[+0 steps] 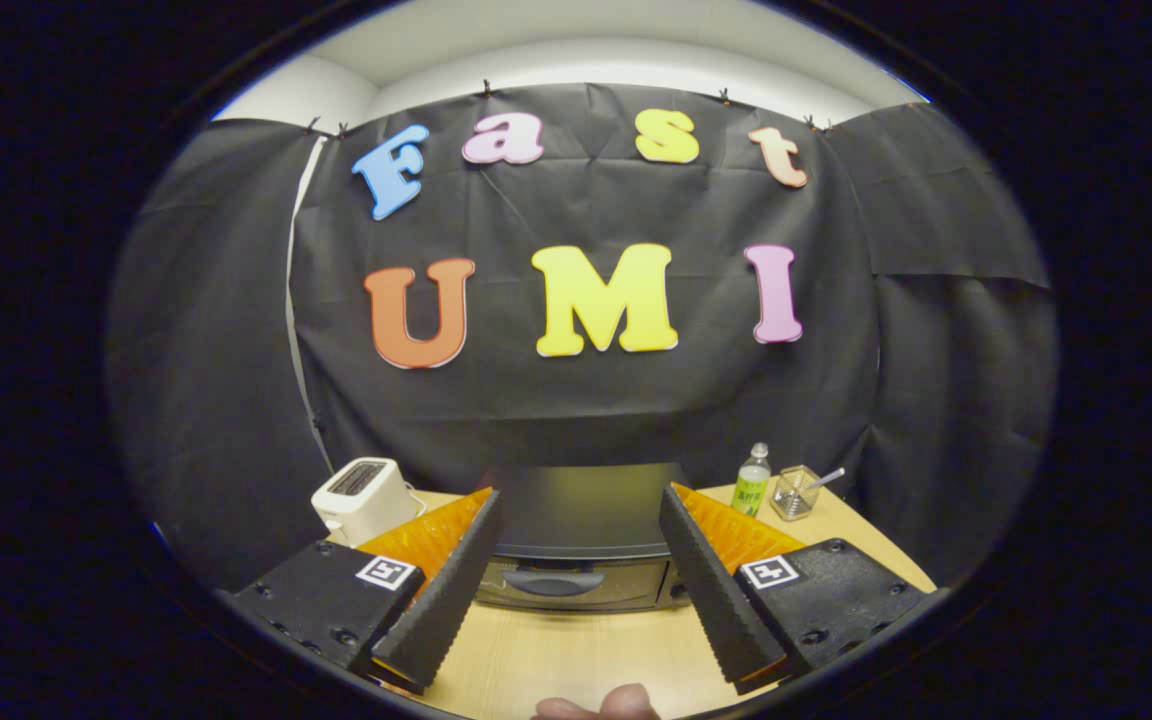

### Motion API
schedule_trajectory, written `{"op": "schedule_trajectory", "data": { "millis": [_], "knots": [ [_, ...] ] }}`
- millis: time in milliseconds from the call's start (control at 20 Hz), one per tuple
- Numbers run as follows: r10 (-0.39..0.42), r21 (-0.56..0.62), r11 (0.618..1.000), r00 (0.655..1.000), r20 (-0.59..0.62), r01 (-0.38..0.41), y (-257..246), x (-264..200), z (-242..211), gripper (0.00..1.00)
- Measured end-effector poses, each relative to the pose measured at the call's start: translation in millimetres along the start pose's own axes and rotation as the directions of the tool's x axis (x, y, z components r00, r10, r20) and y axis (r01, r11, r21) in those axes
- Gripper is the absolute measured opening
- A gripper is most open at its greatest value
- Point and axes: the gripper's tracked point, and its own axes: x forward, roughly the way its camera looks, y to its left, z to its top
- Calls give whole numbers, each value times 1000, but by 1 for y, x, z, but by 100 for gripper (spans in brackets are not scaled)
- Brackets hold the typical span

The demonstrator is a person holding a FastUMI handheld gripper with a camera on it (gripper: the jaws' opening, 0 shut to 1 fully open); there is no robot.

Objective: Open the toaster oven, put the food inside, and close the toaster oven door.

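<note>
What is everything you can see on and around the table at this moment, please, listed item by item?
toaster oven: one, dark top with silver front, on the table just ahead of the tongs, door closed
pop-up toaster: one, white, on the table beside the toaster oven, beyond one finger
bottle: one, clear with green label, on the table on the toaster oven's other side
glass: one, clear, with a utensil standing in it, right next to the bottle
table: one, light wood, under everything
black cloth: booth wall, behind the table
fingertip: person's, at the table's near edge
tongs: one pair, open, holding nothing, fingers framing the toaster oven's front
</note>
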Motion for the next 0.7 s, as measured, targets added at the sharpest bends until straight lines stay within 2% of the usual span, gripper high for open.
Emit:
{"op": "schedule_trajectory", "data": {
  "millis": [300,700],
  "knots": [
    [6,-20,1000,992,-123,-9,16,76,-64,100],
    [-24,-32,999,968,-251,17,19,122,-126,100]
  ]
}}
